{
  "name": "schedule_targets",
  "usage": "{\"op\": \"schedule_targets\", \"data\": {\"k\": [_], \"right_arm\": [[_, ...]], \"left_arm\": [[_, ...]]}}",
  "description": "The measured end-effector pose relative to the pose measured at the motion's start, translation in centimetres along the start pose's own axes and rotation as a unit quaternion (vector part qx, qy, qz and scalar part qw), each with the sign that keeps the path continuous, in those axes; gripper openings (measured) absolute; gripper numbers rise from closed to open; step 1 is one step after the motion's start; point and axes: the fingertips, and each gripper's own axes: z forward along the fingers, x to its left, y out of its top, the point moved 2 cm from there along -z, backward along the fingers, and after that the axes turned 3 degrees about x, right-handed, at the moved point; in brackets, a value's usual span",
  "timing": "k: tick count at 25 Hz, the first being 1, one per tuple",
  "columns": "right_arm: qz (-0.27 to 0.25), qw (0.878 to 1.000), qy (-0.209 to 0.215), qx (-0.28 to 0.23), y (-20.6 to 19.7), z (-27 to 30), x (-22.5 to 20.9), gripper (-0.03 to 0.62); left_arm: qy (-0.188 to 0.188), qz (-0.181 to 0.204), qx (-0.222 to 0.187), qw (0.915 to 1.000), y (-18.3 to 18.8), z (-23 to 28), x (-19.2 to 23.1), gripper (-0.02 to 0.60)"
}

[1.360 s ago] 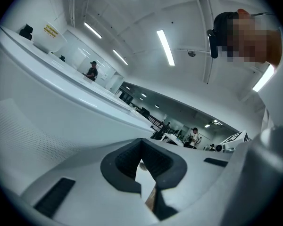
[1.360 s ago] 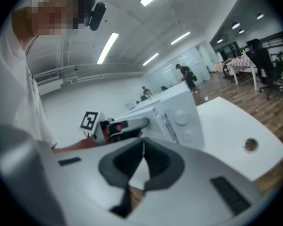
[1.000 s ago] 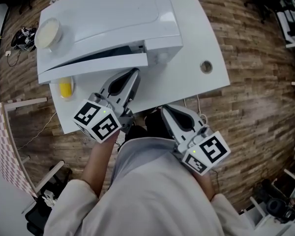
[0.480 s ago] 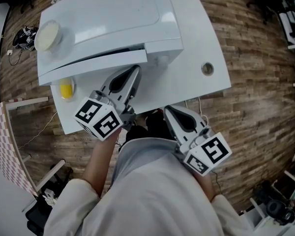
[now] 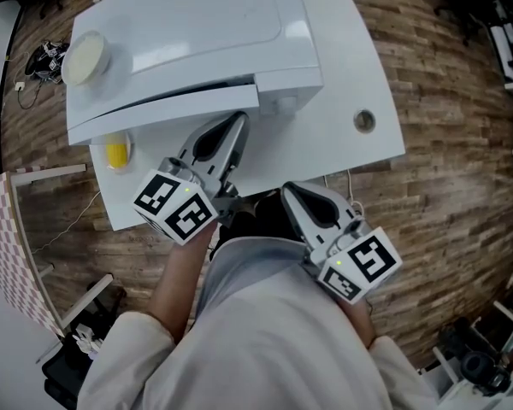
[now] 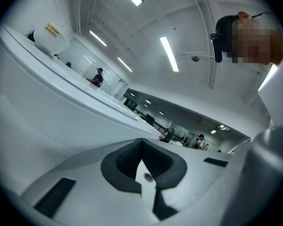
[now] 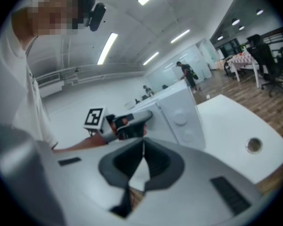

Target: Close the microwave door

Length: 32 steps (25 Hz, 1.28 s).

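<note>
Grey left gripper (image 5: 238,123), matching right gripper (image 5: 285,190), white shirt (image 5: 265,331)

Ajar microwave door (image 5: 158,114) directly before left tongs (image 5: 237,122)

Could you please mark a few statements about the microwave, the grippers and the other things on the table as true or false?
1. The left gripper has its jaws together with nothing between them. True.
2. The right gripper is pressing on the microwave door. False: it hangs back by the person's body, jaws together; the left gripper is the one at the door.
3. A yellow object lies on the table below the door's left end. True.
4. The round cream object lies on the table. False: it sits on top of the microwave.
5. The door stands wide open. False: only a narrow dark gap shows.
</note>
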Motion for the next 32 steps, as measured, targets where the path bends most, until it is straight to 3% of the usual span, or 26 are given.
{"op": "schedule_targets", "data": {"k": [15, 20, 32], "right_arm": [[0.000, 1.000, -0.006, -0.007, 0.2, -0.2, 0.4, 0.023], [0.000, 1.000, -0.006, -0.009, -0.2, -0.4, 0.9, 0.023], [-0.008, 1.000, -0.010, -0.027, -0.1, -0.5, 2.3, 0.023]], "left_arm": [[0.008, -0.018, -0.005, 0.9998, 0.6, 0.9, 0.6, 0.012], [-0.008, -0.026, -0.004, 0.9996, 0.5, 2.2, 0.5, 0.013], [0.006, -0.041, -0.003, 0.9991, 0.0, -0.5, 1.2, 0.014]]}}
